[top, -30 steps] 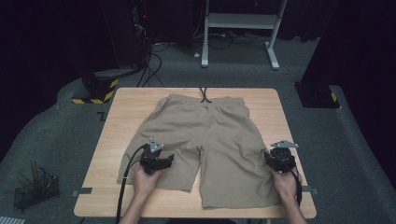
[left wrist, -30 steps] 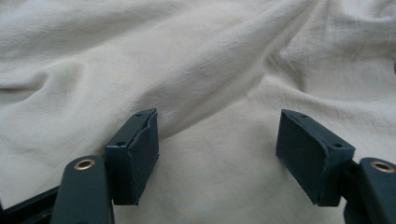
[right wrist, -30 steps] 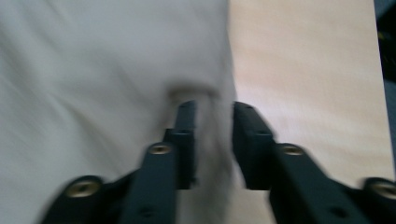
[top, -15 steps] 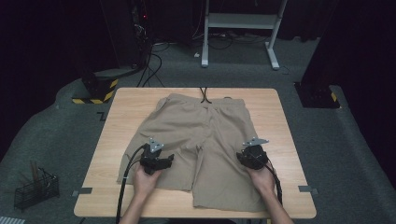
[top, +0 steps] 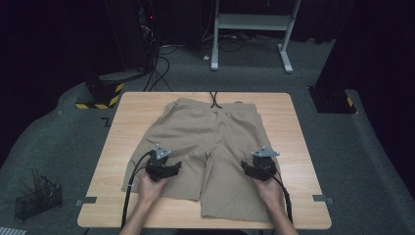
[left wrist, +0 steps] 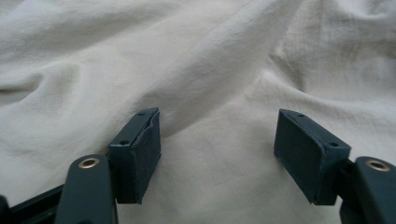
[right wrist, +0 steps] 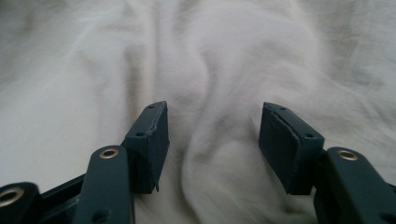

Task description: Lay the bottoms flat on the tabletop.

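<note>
Khaki shorts [top: 210,147] flat on the desk [top: 122,117], waistband at the far edge, legs toward the person. Left hand-held gripper [top: 171,169] sits on the left leg, jaws wide, pinching nothing. Right hand-held gripper [top: 252,169] on the right leg, jaws just opened, straddling a raised fold of cloth, pads not pressing it.

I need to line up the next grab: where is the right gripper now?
In the high view the right gripper sits on the right leg of the shorts, right of the crotch, jaws open over a fabric ridge.
</note>
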Demonstrator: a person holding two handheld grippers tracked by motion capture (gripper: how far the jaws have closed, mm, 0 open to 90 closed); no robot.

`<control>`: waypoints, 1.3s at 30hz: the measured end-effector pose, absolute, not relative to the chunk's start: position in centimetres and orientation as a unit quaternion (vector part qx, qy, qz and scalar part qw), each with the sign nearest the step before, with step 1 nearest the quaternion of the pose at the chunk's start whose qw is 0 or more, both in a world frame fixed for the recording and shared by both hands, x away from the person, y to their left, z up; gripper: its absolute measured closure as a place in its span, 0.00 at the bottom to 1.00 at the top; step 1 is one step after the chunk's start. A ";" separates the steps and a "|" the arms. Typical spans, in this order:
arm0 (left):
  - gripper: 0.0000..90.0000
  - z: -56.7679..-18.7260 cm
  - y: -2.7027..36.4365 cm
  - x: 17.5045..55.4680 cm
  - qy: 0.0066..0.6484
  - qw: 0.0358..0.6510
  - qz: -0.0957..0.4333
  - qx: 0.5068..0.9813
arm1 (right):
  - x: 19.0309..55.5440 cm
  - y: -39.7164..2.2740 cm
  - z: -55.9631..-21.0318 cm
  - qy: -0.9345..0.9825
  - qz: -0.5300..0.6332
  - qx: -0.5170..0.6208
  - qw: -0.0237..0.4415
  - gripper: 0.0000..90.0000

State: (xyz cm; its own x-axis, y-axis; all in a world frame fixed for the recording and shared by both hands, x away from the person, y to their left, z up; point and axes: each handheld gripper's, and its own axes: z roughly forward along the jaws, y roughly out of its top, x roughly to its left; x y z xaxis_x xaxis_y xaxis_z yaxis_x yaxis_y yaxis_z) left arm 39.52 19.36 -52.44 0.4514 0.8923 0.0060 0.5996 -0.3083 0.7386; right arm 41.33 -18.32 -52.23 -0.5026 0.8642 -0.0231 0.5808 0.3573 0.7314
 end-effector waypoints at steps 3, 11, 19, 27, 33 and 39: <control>0.36 -51.7 19.8 38.8 0.476 0.330 0.210 0.787 | 41.7 -18.4 -52.2 0.794 0.339 0.458 0.211 0.48; 0.38 -51.1 20.3 34.8 0.460 0.368 0.188 0.786 | 43.0 -18.6 -52.2 0.789 0.337 0.466 0.216 0.46; 0.36 -51.5 19.1 31.3 0.449 0.349 0.189 0.800 | 43.5 -18.7 -52.2 0.787 0.335 0.470 0.218 0.46; 0.56 -52.0 19.2 32.2 0.454 0.341 0.199 0.799 | 43.5 -18.7 -52.2 0.787 0.335 0.469 0.219 0.46; 0.98 -51.5 19.6 31.7 0.428 0.319 0.190 0.824 | 43.5 -18.7 -52.2 0.787 0.335 0.469 0.219 0.46; 1.00 -51.3 21.4 29.3 0.432 0.319 0.178 0.824 | 43.5 -18.7 -52.2 0.788 0.335 0.469 0.218 0.46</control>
State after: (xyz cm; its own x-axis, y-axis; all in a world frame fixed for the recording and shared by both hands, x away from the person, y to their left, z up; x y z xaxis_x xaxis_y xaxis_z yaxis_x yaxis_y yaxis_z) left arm 29.34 21.40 -51.27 0.5625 0.8266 0.0181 0.5991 -0.4226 0.6800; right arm 43.50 -18.68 -52.24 -0.4656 0.8845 -0.0298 0.5917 0.3362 0.7327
